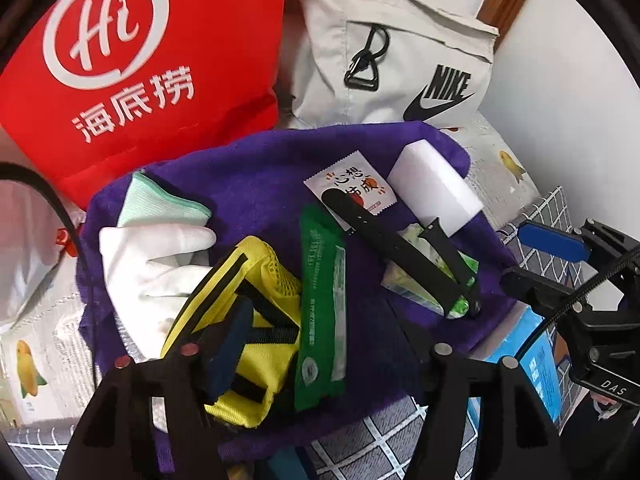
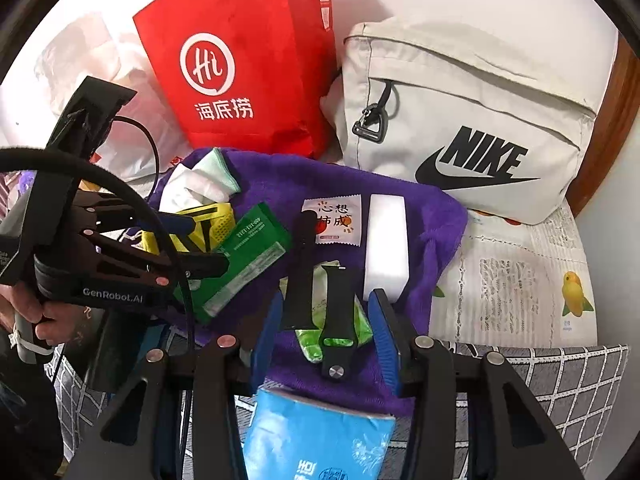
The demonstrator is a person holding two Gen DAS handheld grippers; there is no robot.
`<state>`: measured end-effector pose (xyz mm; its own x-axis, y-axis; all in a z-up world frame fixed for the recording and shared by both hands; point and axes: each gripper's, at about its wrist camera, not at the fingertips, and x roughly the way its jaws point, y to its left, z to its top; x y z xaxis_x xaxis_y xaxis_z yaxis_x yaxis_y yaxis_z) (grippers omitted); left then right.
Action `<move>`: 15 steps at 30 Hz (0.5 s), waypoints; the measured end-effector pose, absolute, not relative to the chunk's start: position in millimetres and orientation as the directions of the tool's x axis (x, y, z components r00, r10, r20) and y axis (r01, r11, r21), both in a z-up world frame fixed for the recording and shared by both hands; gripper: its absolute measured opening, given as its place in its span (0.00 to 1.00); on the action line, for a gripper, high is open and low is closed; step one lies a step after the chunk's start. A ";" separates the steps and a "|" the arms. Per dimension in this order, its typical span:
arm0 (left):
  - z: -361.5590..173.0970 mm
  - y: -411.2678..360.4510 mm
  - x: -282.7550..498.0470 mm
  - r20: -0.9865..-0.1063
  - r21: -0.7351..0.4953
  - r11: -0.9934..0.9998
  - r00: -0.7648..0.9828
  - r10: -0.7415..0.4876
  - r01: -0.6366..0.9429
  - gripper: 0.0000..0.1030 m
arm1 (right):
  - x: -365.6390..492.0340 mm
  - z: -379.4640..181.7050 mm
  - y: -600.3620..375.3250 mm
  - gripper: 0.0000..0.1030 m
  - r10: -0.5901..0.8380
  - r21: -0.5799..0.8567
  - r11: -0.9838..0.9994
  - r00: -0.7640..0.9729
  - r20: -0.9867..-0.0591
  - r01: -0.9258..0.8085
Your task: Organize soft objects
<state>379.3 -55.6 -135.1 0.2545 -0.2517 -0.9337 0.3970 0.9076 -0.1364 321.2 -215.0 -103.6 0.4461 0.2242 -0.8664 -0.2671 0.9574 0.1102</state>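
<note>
A purple towel lies spread and carries a yellow mesh pouch, a green wipes pack, a white glove, a mint cloth, a black watch strap, a white sponge block and a small white sachet. My left gripper is open over the pouch and the wipes pack. My right gripper is open, its blue pads either side of the strap.
A red paper bag and a beige Nike bag stand behind the towel. A blue tissue pack lies at the near edge. A newspaper sheet and a grey checked cloth lie to the right.
</note>
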 end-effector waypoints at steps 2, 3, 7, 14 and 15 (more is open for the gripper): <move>-126.9 -51.9 374.4 -0.931 -0.137 0.908 0.261 -0.255 0.397 0.63 | 317.2 -97.8 -214.1 0.52 0.222 0.110 0.960 0.457 -0.862 -0.259; -124.1 -50.5 372.7 -0.930 -0.137 0.909 0.264 -0.255 0.394 0.64 | 314.7 -94.3 -213.8 0.53 0.224 0.111 0.960 0.463 -0.858 -0.258; -102.3 -44.1 357.9 -0.919 -0.098 0.920 0.319 -0.230 0.380 0.77 | 302.3 -76.7 -210.4 0.62 0.214 0.095 0.962 0.491 -0.845 -0.255; -61.2 -24.2 313.1 -0.866 -0.026 0.940 0.462 -0.191 0.340 0.90 | 265.4 -40.0 -196.9 0.82 0.210 0.058 0.960 0.567 -0.796 -0.273; -56.6 -20.1 305.6 -0.860 -0.021 0.944 0.476 -0.185 0.329 0.90 | 259.9 -36.4 -194.9 0.84 0.204 0.051 0.961 0.574 -0.793 -0.272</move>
<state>305.6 -20.1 -56.6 0.4761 -0.1848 -0.8598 0.3286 0.9442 -0.0210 259.9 -194.9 -36.4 0.5738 0.2045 -0.7930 -0.2725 0.9608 0.0506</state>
